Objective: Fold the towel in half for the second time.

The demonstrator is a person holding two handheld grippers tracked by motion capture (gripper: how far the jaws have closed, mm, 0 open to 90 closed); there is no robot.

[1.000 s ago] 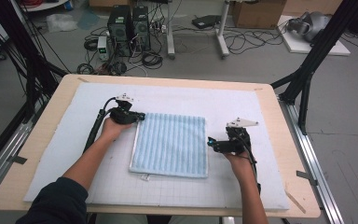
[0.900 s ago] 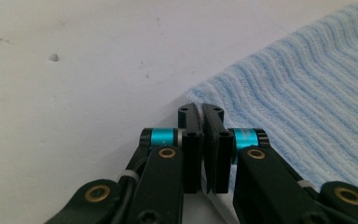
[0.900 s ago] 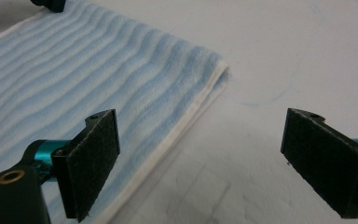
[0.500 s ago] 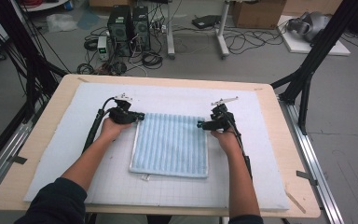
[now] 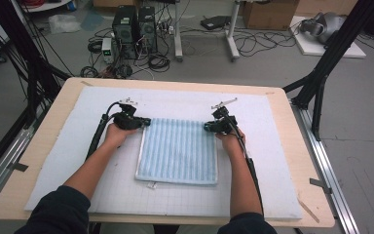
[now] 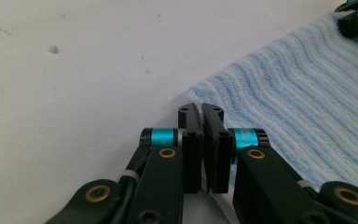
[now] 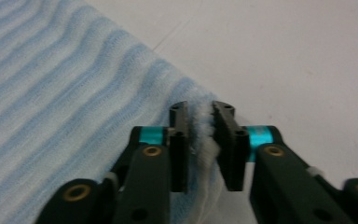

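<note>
Both tongs pinch the blue towel's [image 5: 177,150] far corners.

A pale wooden table [image 5: 39,161] carries a white mat [image 5: 175,100] and stands on a grey floor [image 5: 370,122]. Beyond its far edge lie tangled cables [image 5: 253,41], two computer towers [image 5: 134,22] and a cardboard box [image 5: 268,12]; black frame legs [image 5: 331,63] flank it.
</note>
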